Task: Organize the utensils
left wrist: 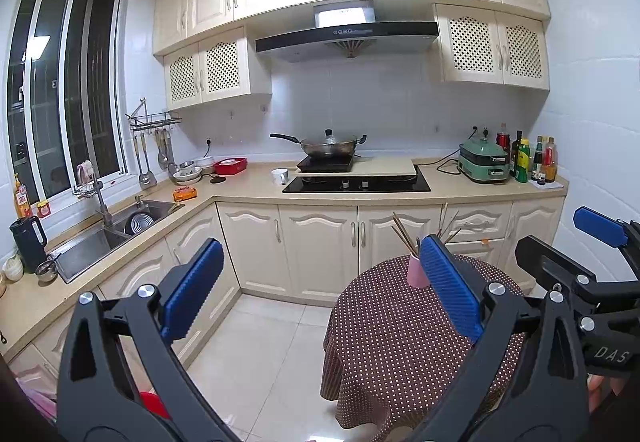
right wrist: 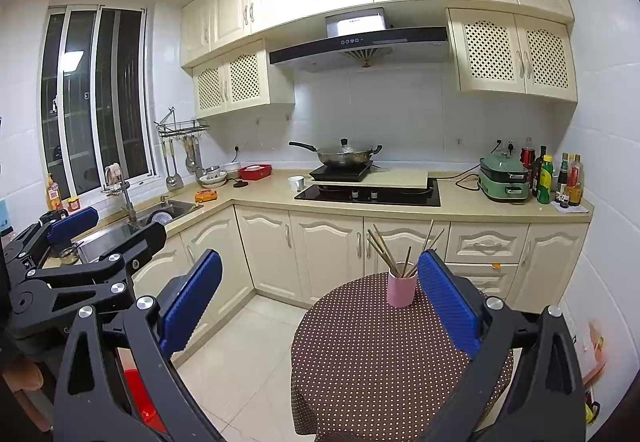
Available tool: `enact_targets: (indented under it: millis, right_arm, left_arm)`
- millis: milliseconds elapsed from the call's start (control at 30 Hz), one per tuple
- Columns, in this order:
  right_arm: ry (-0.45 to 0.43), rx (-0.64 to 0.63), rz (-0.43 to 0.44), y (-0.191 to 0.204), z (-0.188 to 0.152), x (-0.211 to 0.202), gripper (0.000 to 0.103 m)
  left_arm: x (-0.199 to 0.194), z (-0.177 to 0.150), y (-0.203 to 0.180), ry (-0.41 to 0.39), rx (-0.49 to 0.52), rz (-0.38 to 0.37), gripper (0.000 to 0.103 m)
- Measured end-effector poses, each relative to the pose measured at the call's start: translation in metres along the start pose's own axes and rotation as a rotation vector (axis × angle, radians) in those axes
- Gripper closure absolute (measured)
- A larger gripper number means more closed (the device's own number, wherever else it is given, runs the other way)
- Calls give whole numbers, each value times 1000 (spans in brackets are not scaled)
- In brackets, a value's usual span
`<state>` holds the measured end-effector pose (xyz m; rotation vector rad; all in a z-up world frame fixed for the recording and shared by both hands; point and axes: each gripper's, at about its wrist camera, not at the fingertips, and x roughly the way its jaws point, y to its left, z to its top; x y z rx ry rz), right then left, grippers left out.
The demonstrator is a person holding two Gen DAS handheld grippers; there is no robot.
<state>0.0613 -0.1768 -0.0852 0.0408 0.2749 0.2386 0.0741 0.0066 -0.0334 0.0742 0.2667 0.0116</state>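
- The right wrist view shows the whole pink cup (right wrist: 401, 289) on the round dotted bench (right wrist: 380, 354); in the left wrist view a blue finger partly covers it.
- One cup, several chopsticks (right wrist: 386, 252) standing in it; exact count unclear.
- Left gripper (left wrist: 322, 292) released, empty.
- Right gripper (right wrist: 320, 302) released, empty; both well apart from the cup.

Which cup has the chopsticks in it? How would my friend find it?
Look for the small round table with the brown dotted cloth, in front of the cream cupboards. The pink cup stands on its far side, the only thing on it, with brown chopsticks fanning out.
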Motion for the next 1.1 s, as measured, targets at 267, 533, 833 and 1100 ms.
enact_targets:
  millis: [267, 533, 833, 1100]
  right_arm:
    - [9, 4, -10, 1, -1, 5, 8]
    - [14, 5, -19, 4, -3, 10, 8]
    - [24, 9, -35, 4, -3, 21, 8]
    - [43, 17, -52, 7, -4, 39, 8]
  left_arm:
    - [6, 1, 0, 3, 2, -5, 6]
    - [15, 2, 0, 7, 4, -13, 6]
    - [28, 2, 3, 3, 13, -15, 6]
    - [48, -1, 10, 33, 14, -29, 6]
